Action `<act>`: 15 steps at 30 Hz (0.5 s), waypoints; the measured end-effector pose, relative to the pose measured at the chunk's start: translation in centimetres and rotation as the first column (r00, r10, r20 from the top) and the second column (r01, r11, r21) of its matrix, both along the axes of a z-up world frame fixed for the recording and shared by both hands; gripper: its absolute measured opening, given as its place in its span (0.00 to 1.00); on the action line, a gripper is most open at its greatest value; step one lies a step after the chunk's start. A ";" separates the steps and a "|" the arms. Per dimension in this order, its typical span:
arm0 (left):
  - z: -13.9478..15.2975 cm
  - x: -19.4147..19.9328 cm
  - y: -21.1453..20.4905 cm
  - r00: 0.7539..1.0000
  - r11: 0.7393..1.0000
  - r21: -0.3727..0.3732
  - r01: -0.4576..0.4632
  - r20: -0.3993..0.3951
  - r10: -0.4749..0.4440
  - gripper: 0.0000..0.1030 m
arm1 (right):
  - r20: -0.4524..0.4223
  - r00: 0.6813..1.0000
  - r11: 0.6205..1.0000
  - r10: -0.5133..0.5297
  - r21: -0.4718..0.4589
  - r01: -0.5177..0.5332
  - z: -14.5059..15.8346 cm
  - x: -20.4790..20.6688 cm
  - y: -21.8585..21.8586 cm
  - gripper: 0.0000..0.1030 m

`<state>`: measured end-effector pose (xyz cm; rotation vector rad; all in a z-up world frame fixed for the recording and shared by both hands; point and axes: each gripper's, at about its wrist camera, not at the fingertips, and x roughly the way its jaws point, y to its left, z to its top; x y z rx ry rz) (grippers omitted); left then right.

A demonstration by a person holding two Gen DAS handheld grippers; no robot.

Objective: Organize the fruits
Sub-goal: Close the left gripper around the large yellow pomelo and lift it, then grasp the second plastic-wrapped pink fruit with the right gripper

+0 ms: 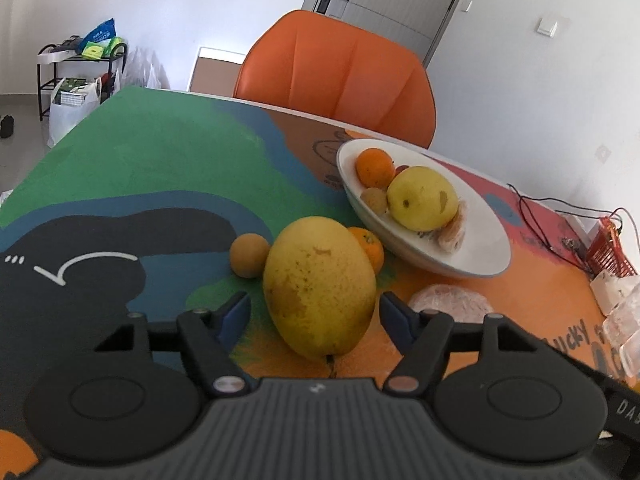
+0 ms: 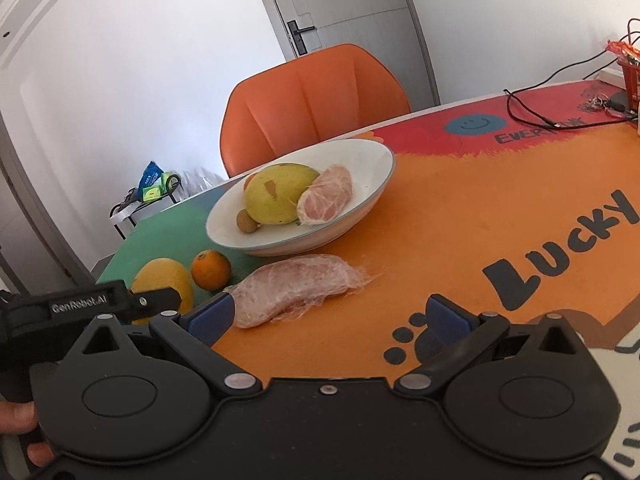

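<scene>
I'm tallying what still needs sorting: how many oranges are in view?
2. One orange sits in the white bowl, at its far end behind the yellow fruit. The other orange lies on the table between the bowl and the large yellow fruit. More may be hidden.

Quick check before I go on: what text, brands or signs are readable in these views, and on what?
"GenRobot.AI": left gripper's body.
"LUCKY": black letters on the table mat.
"EVER...", rest unreadable: mat, under the smiley sign.
"DA...", cut off: left gripper's casing.
Blue bag on the rack: too small to read.
</scene>
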<state>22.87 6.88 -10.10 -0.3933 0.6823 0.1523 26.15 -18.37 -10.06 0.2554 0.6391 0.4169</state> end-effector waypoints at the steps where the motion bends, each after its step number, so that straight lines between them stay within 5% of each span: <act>1: 0.0 0.1 -0.1 1.000 1.000 0.003 -0.004 -0.005 0.004 0.68 | -0.001 1.000 1.000 -0.001 0.001 0.001 0.0 0.2 -0.1 1.00; 15: -0.4 0.3 -0.6 1.000 1.000 0.018 -0.012 0.018 0.012 0.58 | -0.005 1.000 1.000 0.016 0.014 -0.016 0.1 1.5 1.0 1.00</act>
